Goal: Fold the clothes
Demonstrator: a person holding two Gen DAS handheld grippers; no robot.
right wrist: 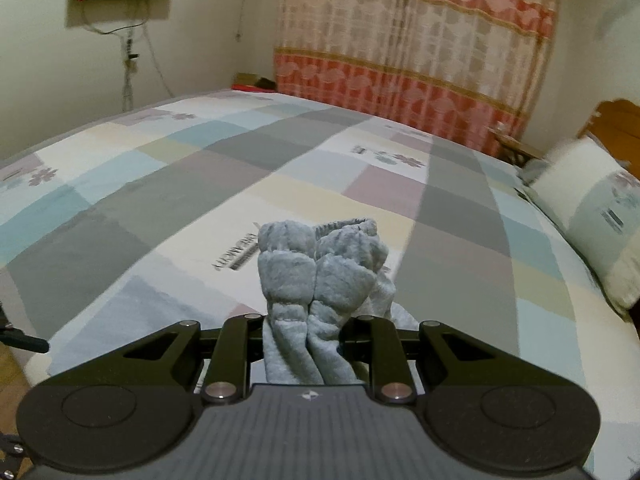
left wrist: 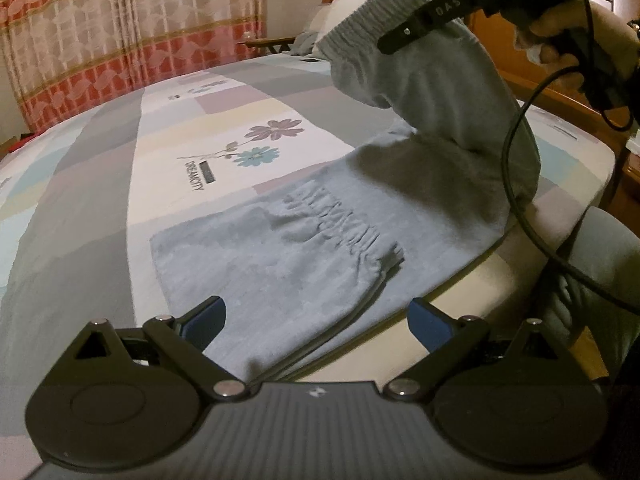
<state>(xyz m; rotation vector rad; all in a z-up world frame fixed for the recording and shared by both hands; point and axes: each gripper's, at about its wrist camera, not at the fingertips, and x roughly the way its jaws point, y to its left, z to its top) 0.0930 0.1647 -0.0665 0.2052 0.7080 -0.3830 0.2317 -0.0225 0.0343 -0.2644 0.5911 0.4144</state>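
Mid-fold: right gripper (right wrist: 306, 328) clamped on grey sweatpants (left wrist: 304, 256) cuff end, lifted over bed (left wrist: 100, 184) — left gripper (left wrist: 316, 320) spread, empty. Next, probably: lay cuffs on waistband (left wrist: 340, 220).

Grey-blue sweatpants (left wrist: 304, 256) lie flat, one end lifted.

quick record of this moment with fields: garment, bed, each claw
garment: grey sweatpants, waistband end flat on the bed, cuff end lifted
bed: patchwork flower-print sheet, pillow at the head
right claw: shut on both bunched cuffs, raised above the bed
left claw: open, empty, over the flat part of the sweatpants
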